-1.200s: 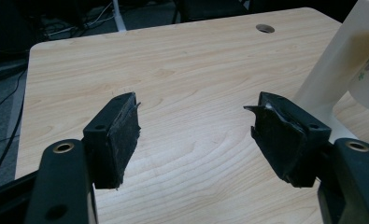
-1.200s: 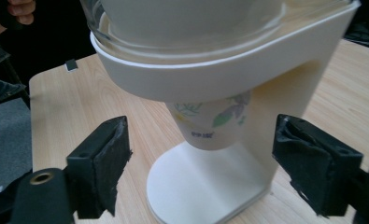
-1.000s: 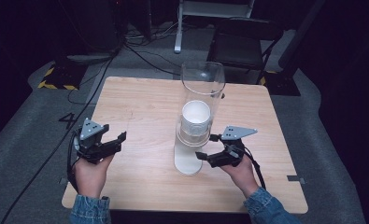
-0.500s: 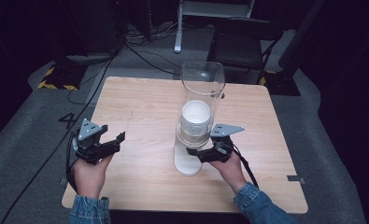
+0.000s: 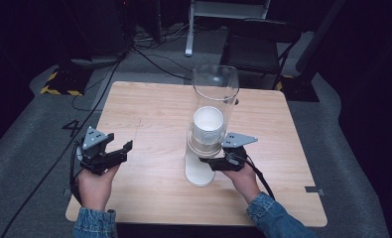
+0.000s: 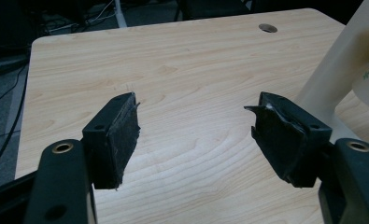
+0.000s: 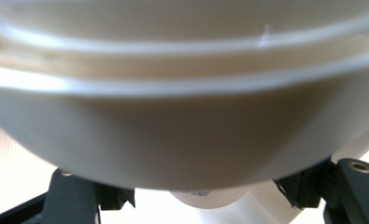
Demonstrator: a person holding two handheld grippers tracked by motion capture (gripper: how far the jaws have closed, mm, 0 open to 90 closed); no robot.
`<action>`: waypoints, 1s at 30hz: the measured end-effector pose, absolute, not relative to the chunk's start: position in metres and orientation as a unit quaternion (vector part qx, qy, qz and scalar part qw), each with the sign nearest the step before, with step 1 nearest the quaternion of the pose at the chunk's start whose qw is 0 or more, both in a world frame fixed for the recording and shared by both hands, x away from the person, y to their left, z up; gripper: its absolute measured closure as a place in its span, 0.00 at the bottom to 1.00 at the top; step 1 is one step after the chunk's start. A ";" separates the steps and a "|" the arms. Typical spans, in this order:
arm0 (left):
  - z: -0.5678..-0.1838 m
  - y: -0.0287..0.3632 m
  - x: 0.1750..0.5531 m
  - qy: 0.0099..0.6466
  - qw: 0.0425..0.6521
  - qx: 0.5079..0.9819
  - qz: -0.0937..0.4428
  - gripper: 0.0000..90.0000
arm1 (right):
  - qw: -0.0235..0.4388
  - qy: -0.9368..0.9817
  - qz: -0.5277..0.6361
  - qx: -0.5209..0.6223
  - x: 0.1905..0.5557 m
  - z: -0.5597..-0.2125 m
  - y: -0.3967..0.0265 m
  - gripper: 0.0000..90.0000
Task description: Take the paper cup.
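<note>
A clear dispenser tube (image 5: 216, 94) stands on a white foot (image 5: 199, 171) mid-table, with a stack of white paper cups (image 5: 208, 124) inside it. My right gripper (image 5: 207, 162) reaches in under the tube from the right. Its jaws have just been closing and now sit on either side of the lowest paper cup (image 7: 182, 130), whose rim hides most of the right gripper (image 7: 205, 196). My left gripper (image 5: 126, 149) rests at the table's left front, apart from the dispenser. In its own view the left gripper (image 6: 196, 135) is open over bare wood, with the dispenser's post (image 6: 336, 70) at the right.
The wooden table (image 5: 149, 109) has a cable hole (image 6: 267, 28) near its far edge. A dark chair (image 5: 260, 44) and floor cables (image 5: 149, 54) lie beyond the table. Bare wood lies between my two hands.
My right hand has moved left and slightly down to the foot of the dispenser, and its jaws have closed around the lowest cup. The left hand has stayed put.
</note>
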State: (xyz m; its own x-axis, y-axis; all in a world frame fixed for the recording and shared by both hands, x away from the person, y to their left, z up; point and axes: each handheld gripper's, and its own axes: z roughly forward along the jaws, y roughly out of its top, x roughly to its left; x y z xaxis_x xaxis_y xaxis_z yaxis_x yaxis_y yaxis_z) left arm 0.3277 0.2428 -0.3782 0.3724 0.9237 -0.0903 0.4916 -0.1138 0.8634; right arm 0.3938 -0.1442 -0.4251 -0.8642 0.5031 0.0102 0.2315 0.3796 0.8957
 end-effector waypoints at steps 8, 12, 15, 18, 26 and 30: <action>-0.378 0.244 0.327 0.502 0.437 0.704 0.247 0.35 | 0.135 0.817 0.517 0.217 0.392 -0.430 -0.145 0.37; -0.378 0.243 0.327 0.502 0.437 0.704 0.247 0.35 | 0.129 0.816 0.519 0.218 0.390 -0.432 -0.146 0.37; -0.378 0.243 0.327 0.502 0.437 0.704 0.246 0.35 | 0.117 0.816 0.521 0.220 0.389 -0.434 -0.146 0.38; -0.378 0.243 0.327 0.502 0.437 0.704 0.247 0.35 | 0.118 0.817 0.519 0.222 0.388 -0.433 -0.146 0.38; -0.378 0.244 0.327 0.502 0.437 0.705 0.247 0.35 | 0.124 0.817 0.521 0.213 0.389 -0.435 -0.147 0.38; -0.378 0.245 0.327 0.505 0.438 0.702 0.246 0.35 | 0.139 0.818 0.522 0.198 0.391 -0.437 -0.147 0.38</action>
